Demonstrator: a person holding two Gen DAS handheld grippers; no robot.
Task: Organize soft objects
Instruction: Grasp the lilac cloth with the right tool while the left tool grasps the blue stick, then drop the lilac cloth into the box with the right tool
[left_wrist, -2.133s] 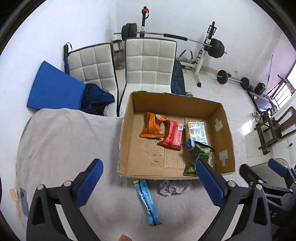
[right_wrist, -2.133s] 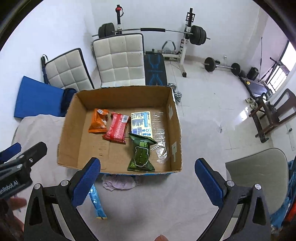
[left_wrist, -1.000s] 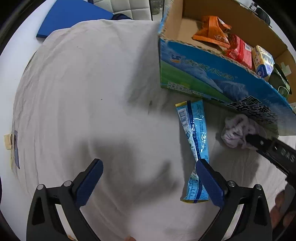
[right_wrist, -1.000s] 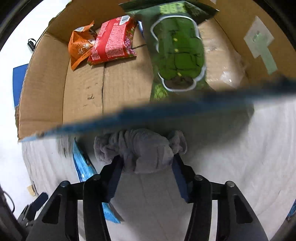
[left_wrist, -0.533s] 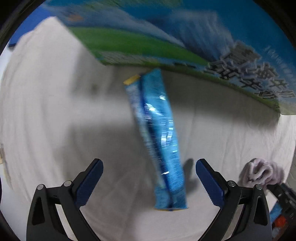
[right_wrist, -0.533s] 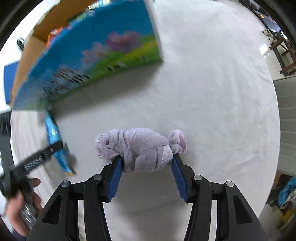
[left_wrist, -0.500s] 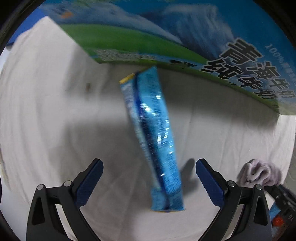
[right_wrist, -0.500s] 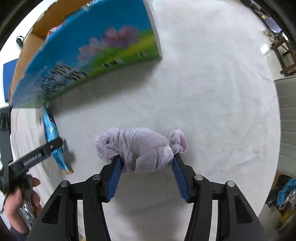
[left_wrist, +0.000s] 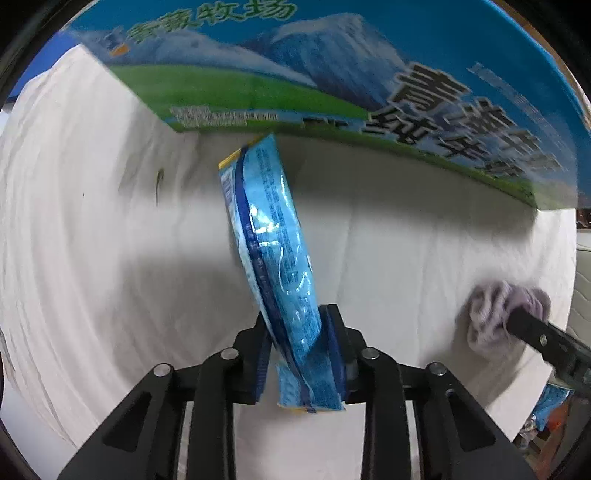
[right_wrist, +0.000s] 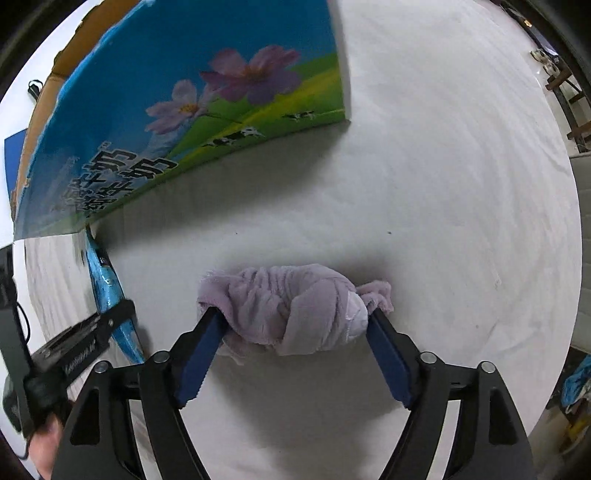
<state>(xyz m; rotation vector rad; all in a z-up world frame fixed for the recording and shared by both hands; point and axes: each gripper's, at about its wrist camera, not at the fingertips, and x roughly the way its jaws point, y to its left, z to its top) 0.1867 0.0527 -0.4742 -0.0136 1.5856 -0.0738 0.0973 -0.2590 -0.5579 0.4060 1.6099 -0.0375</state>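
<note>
My left gripper is shut on a long blue foil snack packet, which points toward the printed cardboard box. My right gripper is shut on a rolled lilac cloth that rests on the white sheet in front of the box. The cloth also shows in the left wrist view at the right, with a right finger across it. The packet also shows in the right wrist view at the left, held by the left gripper. The box's inside is hidden.
The white sheet covers the surface and drops off at its right edge. A person's hand holds the left gripper. Bright items lie on the floor beyond the sheet's right edge.
My left gripper has closed on the blue packet, which lay flat between open fingers before. My right gripper still holds the lilac cloth in the same place.
</note>
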